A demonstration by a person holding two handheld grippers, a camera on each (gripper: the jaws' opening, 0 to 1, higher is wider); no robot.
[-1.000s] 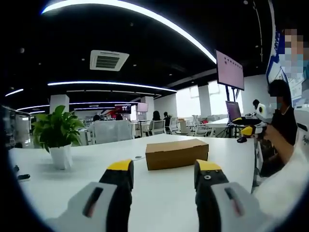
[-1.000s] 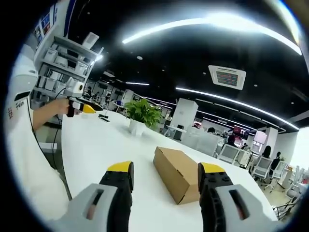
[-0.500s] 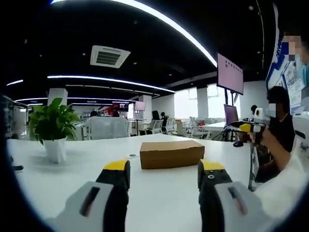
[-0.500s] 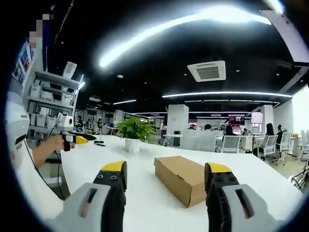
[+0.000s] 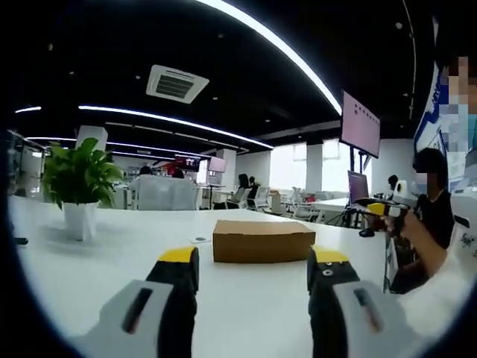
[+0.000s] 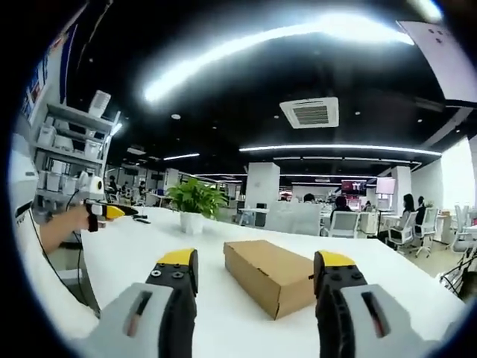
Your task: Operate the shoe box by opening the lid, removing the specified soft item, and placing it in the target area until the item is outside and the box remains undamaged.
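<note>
Left gripper view: I see my left hand-held gripper (image 5: 253,261) with jaws apart above the white table (image 5: 89,257). The closed shoe box (image 5: 262,240) lies ahead, untouched. My right hand-held gripper (image 6: 257,268) likewise gapes, short of the box.

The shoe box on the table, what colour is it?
Plain brown cardboard; the shoe box shows best in the right gripper view.
</note>
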